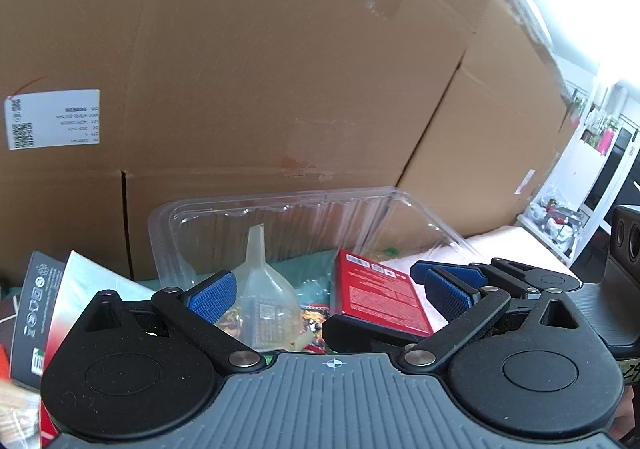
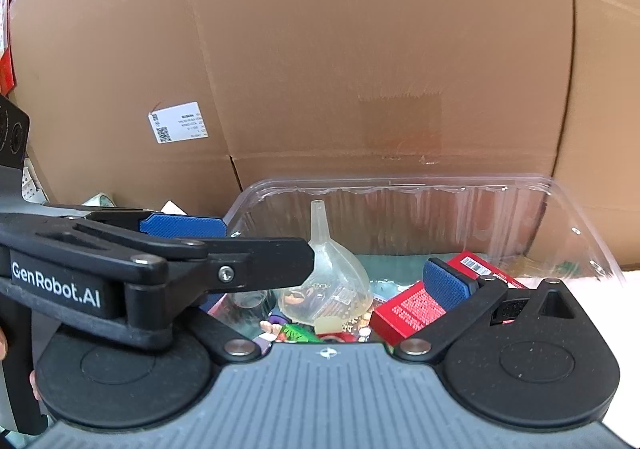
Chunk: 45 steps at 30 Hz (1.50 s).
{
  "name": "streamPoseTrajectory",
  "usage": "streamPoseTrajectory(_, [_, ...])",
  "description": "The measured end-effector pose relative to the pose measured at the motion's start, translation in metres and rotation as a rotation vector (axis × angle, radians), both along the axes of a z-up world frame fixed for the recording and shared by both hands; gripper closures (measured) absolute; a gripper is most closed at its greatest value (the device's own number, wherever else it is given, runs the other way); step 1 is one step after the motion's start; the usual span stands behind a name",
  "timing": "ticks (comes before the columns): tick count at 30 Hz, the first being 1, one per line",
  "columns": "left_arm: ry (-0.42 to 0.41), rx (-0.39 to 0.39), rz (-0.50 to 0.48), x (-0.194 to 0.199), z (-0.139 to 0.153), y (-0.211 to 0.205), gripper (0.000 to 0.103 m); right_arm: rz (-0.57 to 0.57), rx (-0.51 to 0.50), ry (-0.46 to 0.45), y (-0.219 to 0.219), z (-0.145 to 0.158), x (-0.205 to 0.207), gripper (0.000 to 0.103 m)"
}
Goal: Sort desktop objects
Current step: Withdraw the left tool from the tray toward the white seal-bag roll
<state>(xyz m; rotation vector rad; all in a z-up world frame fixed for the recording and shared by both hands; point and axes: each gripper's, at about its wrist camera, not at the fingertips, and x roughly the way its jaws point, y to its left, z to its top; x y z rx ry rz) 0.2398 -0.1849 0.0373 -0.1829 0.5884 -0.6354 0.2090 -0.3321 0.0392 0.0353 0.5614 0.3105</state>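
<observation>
A clear plastic tray (image 1: 176, 221) (image 2: 580, 233) stands against a cardboard wall. In it lie a translucent funnel (image 1: 264, 289) (image 2: 332, 281), spout up, a red box (image 1: 376, 297) (image 2: 416, 305) and colourful printed packets (image 1: 316, 315) (image 2: 296, 331). My left gripper (image 1: 332, 293) is open, with its fingers either side of the funnel and the red box, holding nothing. My right gripper (image 2: 328, 285) is open over the same tray, with its right pad (image 2: 448, 285) on the red box. The left gripper's finger (image 2: 180, 227) crosses the right wrist view and hides my right gripper's left pad.
Large cardboard boxes (image 1: 280, 69) (image 2: 360, 49) close off the back, with a white label (image 1: 52, 119) (image 2: 178, 127). Grey and white leaflets (image 1: 48, 305) lie left of the tray. A pale pink cloth (image 1: 504, 241) lies to the right, with white shelving (image 1: 600, 153) beyond.
</observation>
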Motion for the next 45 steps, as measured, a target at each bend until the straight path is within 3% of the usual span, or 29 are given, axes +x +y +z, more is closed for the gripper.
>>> streamPoseTrajectory(11, [-0.023, 0.009, 0.015, -0.063, 0.006, 0.013, 0.000, -0.010, -0.020, -0.072, 0.015, 0.005, -0.067, 0.000])
streamPoseTrajectory(17, [0.025, 0.021, 0.039, -0.096, -0.006, 0.017, 0.000, -0.030, -0.050, -0.119, 0.028, -0.005, -0.106, 0.000])
streamPoseTrajectory(21, [0.008, 0.040, 0.048, -0.119, -0.017, 0.023, 0.000, -0.032, -0.051, -0.136, 0.036, -0.016, -0.129, 0.000])
streamPoseTrajectory(32, [0.049, 0.081, 0.081, -0.160, -0.050, 0.036, 0.000, -0.048, 0.058, -0.072, 0.044, -0.055, -0.165, 0.000])
streamPoseTrajectory(40, [0.075, 0.148, 0.110, -0.173, -0.073, 0.036, 0.000, -0.067, 0.079, -0.001, 0.048, -0.082, -0.173, 0.000])
streamPoseTrajectory(45, [0.117, 0.149, 0.125, -0.173, -0.084, 0.043, 0.000, -0.067, 0.070, 0.028, 0.054, -0.092, -0.173, 0.000])
